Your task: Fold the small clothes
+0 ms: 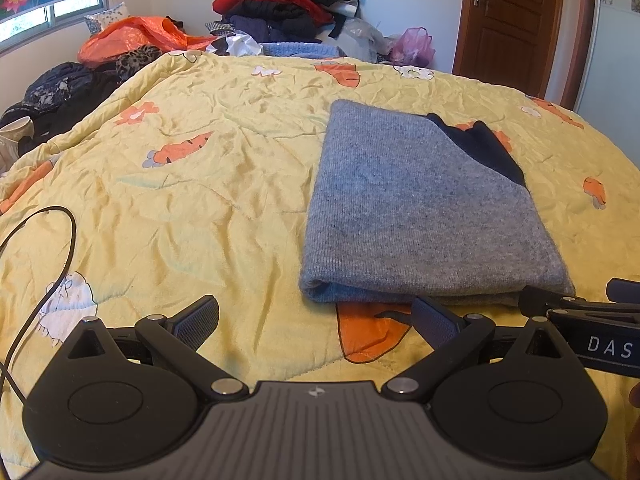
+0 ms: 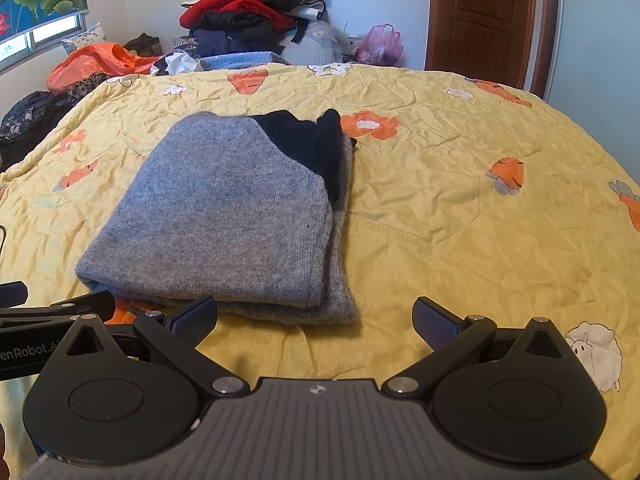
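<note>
Left wrist view: the left gripper (image 1: 316,320) hovers low over a yellow carrot-print quilt (image 1: 180,184), its jaws spread wide and holding nothing; the folded grey knit sweater (image 1: 412,212) lies flat on the quilt ahead and to the right, its near folded edge just beyond the right finger; a dark navy section (image 1: 484,148) shows at the sweater's far right corner; a black cable (image 1: 60,256) loops across the quilt at the left; part of the right gripper (image 1: 580,312) enters at the right edge. Right wrist view: the right gripper (image 2: 316,320) likewise has its jaws wide apart and empty; the sweater (image 2: 224,216) sits ahead and to the left, its near edge just beside the left finger; beyond the bed a heap of clothes (image 2: 256,8) is piled against the wall, an orange plastic bag (image 2: 96,60) to its left and a brown wooden door (image 2: 480,16) at the right.
</note>
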{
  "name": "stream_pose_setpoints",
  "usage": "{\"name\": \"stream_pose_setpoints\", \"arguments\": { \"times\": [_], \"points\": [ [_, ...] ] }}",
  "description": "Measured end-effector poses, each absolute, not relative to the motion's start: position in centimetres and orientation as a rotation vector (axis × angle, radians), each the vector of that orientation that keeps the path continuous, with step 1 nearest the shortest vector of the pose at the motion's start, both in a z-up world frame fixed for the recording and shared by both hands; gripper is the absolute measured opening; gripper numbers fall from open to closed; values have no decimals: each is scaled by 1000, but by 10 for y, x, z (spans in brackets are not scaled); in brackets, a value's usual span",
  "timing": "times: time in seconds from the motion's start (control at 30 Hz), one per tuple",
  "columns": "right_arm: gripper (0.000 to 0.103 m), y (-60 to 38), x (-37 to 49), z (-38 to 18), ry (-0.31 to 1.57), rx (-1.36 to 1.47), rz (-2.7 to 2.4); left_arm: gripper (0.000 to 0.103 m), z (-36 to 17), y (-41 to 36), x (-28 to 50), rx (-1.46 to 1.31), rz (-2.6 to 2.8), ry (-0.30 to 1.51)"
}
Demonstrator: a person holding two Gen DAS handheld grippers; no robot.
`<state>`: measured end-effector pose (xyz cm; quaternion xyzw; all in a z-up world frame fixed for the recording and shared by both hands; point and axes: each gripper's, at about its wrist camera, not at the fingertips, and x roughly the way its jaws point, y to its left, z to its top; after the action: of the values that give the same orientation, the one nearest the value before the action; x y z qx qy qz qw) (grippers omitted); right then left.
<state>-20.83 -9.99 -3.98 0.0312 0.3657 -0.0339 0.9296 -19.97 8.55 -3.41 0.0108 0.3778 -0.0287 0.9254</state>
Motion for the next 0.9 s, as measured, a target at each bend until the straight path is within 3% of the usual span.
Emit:
{"name": "stream_pose_setpoints", "arguments": {
  "times": [0.9],
  "points": [
    [103,-99,-208,-40,750,67,-64,103,-35,86,-200,19,-62,764]
  ]
}}
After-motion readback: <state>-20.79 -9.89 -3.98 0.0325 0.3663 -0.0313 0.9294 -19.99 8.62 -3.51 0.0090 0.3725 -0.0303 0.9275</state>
